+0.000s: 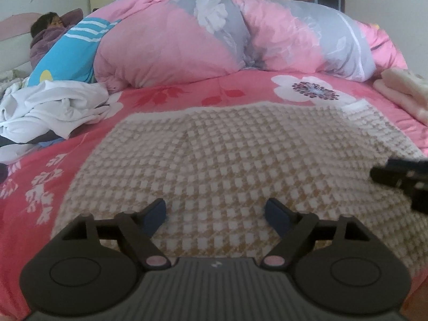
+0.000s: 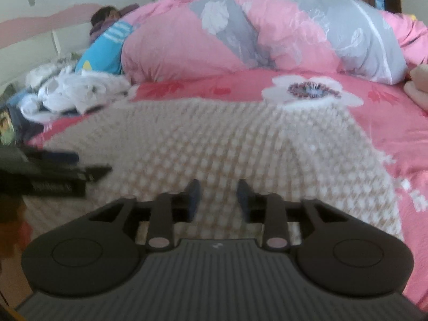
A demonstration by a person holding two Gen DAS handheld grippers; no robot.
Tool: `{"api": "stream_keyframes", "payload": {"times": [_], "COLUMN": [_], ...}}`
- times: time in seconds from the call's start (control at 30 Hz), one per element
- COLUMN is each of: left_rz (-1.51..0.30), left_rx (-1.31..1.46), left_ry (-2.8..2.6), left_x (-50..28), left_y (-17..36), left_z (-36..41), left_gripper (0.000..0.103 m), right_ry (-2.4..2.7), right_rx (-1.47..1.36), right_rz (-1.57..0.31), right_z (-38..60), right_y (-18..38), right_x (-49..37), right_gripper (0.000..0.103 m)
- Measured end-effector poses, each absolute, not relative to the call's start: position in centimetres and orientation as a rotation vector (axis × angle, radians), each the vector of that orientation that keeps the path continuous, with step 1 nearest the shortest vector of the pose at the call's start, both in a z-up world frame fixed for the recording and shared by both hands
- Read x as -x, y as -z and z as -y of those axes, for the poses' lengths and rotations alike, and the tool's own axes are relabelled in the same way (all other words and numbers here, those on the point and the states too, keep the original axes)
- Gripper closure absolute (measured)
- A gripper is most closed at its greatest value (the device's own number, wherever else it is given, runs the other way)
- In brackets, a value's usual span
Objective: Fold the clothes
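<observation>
Checked garment flat on bed, beneath both grippers' jaws; jaws released, nothing between.

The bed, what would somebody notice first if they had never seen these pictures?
Probably the big checked cloth, beige and white, spread flat over the near part of the pink flowered bedspread, with both grippers over its near edge and nothing between their fingers. Behind it rises a puffy pink and grey quilt, rolled up across the bed. A crumpled pile of white clothes lies off to the left.
</observation>
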State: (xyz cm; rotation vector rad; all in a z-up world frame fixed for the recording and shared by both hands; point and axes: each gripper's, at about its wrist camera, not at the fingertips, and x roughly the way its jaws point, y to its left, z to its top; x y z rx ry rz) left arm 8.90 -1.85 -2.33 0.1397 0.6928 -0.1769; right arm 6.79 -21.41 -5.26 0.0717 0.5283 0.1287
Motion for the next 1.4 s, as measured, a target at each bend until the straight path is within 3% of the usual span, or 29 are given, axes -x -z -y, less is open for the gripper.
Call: {"api": "stream_keyframes", "payload": {"times": [0.27,0.73,1.4], "left_rz": [-0.719,-0.744,-0.759], "left_rx": [-0.137,-0.136,-0.078], "left_ry": [0.156,0.116,0.137], "left_x": [-9.3,-9.7,-9.8], "left_y": [2.1,2.1,2.2], "left_z": [2.0,2.0,1.0], "left_gripper": [0.012,0.003,0.0], "right_ry": [-0.102,-0.086,-0.079], "right_rx": [0.018,0.058,0.044], "right_rz": [-0.532,-0.518,-0.512], "right_z": [21.6,20.9,20.9], "right_y": [8.1,8.1,8.2], "right_x": [-8.8,-8.4,-8.3], "right_gripper": [0.047,0.046,0.044]}}
